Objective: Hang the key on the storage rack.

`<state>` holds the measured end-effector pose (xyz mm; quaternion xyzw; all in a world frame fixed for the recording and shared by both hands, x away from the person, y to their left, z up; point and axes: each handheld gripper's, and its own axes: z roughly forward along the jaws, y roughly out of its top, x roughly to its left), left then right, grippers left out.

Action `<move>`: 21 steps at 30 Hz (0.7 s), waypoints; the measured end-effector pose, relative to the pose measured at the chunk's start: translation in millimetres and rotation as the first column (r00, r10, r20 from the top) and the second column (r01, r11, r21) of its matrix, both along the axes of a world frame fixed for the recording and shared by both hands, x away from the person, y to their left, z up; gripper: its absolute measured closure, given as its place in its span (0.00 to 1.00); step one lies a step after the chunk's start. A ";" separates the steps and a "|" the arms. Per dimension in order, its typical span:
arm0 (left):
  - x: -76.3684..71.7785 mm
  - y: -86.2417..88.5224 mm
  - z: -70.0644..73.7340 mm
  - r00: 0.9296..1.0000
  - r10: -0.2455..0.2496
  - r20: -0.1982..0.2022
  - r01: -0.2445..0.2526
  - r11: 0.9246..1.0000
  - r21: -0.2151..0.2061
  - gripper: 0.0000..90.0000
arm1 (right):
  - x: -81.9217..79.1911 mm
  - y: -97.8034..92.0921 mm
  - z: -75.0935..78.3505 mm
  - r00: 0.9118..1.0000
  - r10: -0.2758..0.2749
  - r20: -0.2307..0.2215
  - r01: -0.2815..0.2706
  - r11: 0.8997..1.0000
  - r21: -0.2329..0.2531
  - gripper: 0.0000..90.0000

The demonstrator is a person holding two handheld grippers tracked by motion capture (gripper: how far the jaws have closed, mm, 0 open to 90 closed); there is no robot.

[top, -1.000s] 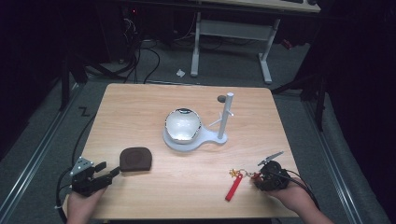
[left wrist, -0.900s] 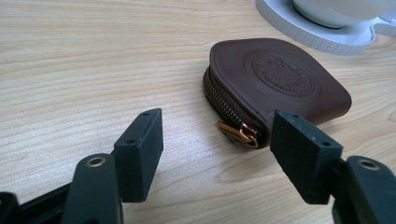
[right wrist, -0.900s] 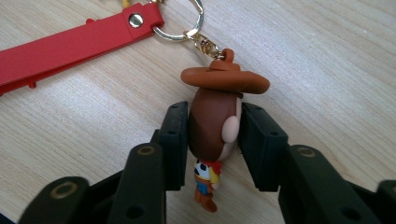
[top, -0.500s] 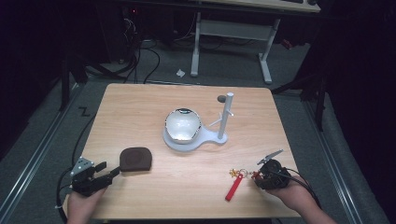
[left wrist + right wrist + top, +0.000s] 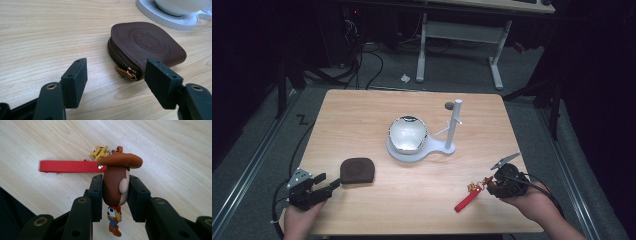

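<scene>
My right fingers (image 5: 115, 197) clamped on cowboy keychain (image 5: 117, 182), lower right of high view; red strap (image 5: 466, 201) flat on counter (image 5: 362, 110). My left fingers (image 5: 117, 82) spread wide, lower left, brown pouch (image 5: 147, 46) just ahead. Pale wood counter, dark room, grey floor, cables behind.

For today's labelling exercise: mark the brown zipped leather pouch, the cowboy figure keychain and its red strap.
Brown zipped leather pouch (image 5: 147, 45), left gripper view, on its embossed top face.
Cowboy figure keychain (image 5: 115, 186), right gripper view, on the figure's head between the jaws.
Red strap (image 5: 66, 166), right gripper view, mid-length, lying on the table.
</scene>
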<state>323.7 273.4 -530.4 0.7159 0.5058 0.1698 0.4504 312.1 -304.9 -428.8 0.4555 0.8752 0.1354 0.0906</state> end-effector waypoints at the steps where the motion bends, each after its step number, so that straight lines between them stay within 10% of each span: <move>1: 0.0 -0.1 0.0 1.000 0.000 0.000 0.000 1.000 0.000 0.39 | -0.1 0.6 4.7 1.000 0.003 0.005 -0.003 1.000 0.002 0.75; 21: -0.2 0.9 0.9 1.000 0.001 0.010 -0.001 1.000 -0.010 0.39 | 11.3 15.2 76.1 0.997 0.027 0.070 -0.028 1.000 0.011 0.76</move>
